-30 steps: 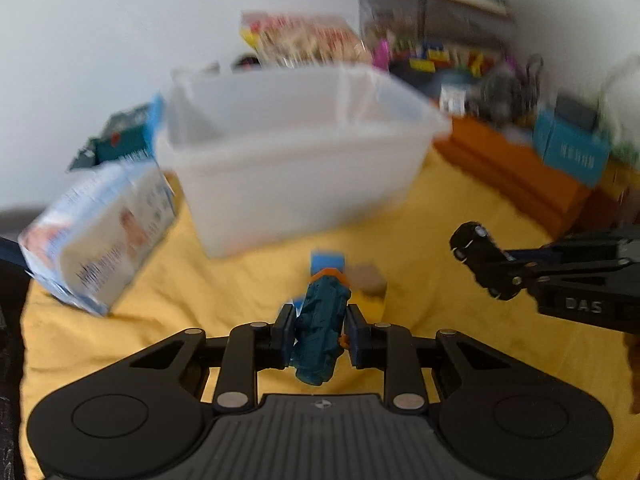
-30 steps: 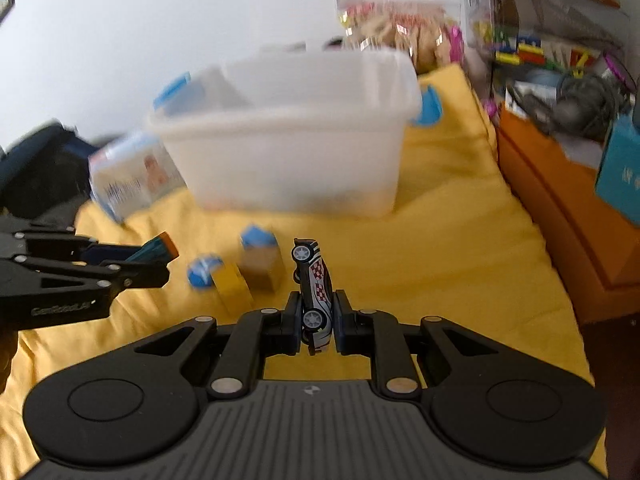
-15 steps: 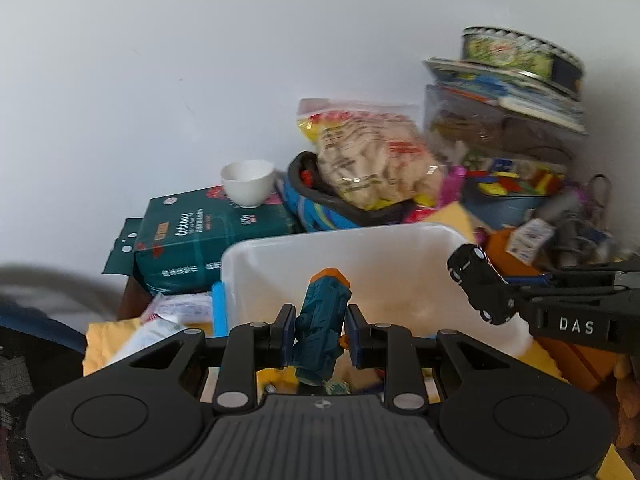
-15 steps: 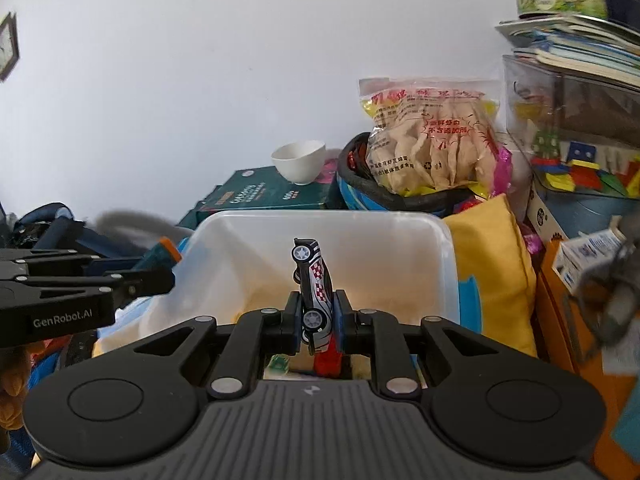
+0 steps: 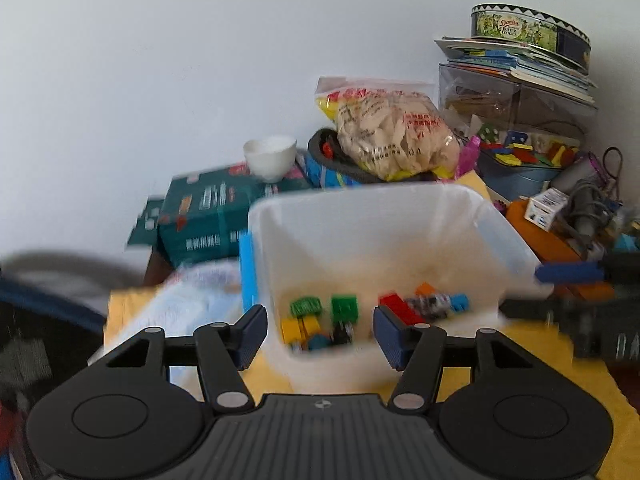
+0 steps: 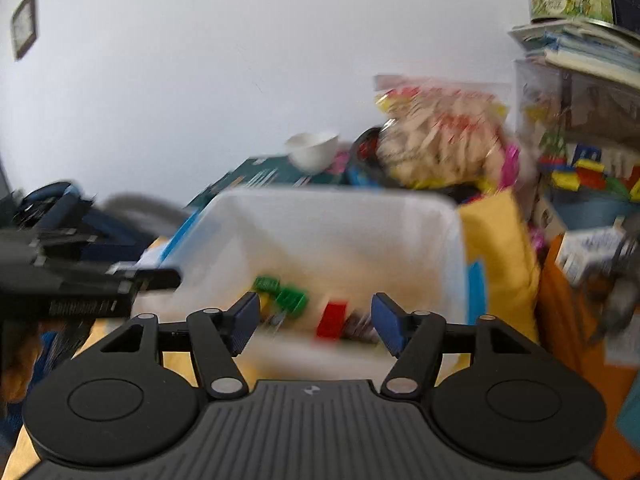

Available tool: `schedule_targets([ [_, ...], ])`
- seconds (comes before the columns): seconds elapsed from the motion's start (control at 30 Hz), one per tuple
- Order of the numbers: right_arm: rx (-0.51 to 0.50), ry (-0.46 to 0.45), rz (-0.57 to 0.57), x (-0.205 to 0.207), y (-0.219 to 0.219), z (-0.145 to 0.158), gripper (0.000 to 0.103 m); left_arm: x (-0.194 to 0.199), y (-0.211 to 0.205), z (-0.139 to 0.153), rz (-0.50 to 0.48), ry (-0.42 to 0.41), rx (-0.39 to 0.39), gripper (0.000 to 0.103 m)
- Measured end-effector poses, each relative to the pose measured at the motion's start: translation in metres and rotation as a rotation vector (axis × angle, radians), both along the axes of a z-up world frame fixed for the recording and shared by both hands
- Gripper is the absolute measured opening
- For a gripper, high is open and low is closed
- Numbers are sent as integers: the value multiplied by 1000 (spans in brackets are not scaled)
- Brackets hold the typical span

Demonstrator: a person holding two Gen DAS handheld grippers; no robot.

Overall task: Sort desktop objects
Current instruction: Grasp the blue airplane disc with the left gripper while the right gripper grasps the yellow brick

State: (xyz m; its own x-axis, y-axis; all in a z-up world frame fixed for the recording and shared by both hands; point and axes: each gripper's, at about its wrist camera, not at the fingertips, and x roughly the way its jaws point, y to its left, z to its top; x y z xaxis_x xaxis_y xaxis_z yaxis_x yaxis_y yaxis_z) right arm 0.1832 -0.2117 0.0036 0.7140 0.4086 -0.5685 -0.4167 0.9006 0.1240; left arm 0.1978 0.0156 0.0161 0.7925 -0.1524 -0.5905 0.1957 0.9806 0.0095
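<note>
Both grippers hover over a white translucent bin (image 5: 360, 216) (image 6: 340, 216). My left gripper (image 5: 320, 334) has its jaws opening, with nothing between the blue pads. A teal toy (image 5: 318, 342) lies on the bin floor below it, among green, yellow and red bricks. My right gripper (image 6: 315, 322) also has its jaws opening and holds nothing. A small dark toy car (image 5: 428, 304) lies beside a red brick (image 6: 332, 318) in the bin. Each gripper shows blurred at the edge of the other's view: the right gripper (image 5: 576, 292) and the left gripper (image 6: 100, 288).
Behind the bin are a snack bag (image 5: 392, 136), a white bowl (image 5: 270, 158) on a green box (image 5: 208, 216), and a cookie tin (image 5: 528, 32) on stacked books and a clear case. A yellow cloth (image 5: 560, 356) covers the table. Orange boxes (image 6: 568, 320) stand at the right.
Both grippers rose over the bin and opened. The teal toy left the left jaws and the toy car left the right jaws; both now lie in the bin.
</note>
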Motion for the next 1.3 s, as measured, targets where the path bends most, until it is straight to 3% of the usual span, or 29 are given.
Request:
schedule_targets([
  [0.13, -74, 94, 94, -34, 19, -53, 62, -37, 7, -32, -3, 39, -2, 63],
  [0.23, -112, 156, 137, -47, 34, -88, 43, -57, 8, -63, -10, 108, 45, 63],
  [0.43, -122, 192, 135, -37, 54, -117, 44, -82, 17, -92, -6, 179, 42, 63],
  [0.47, -123, 198, 140, -34, 57, -120, 42, -83, 17, -95, -9, 186, 40, 63],
  [0.5, -123, 204, 143, -32, 59, -122, 32, -84, 17, -98, -12, 195, 42, 63],
  [0.53, -117, 209, 146, -29, 58, -124, 26, -84, 16, -101, -14, 201, 49, 63],
  [0.87, -37, 149, 46, -57, 9, -92, 26, -55, -20, -125, -66, 200, 47, 63],
  [1.07, -44, 155, -7, -77, -15, -93, 26, -30, -42, -136, -65, 208, 37, 61],
  [1.2, -37, 170, -37, -85, -24, -97, 26, -25, -50, -141, -90, 219, 37, 42],
  [1.3, -30, 169, -48, -87, -24, -96, 26, -29, -51, -139, -107, 214, 40, 42],
])
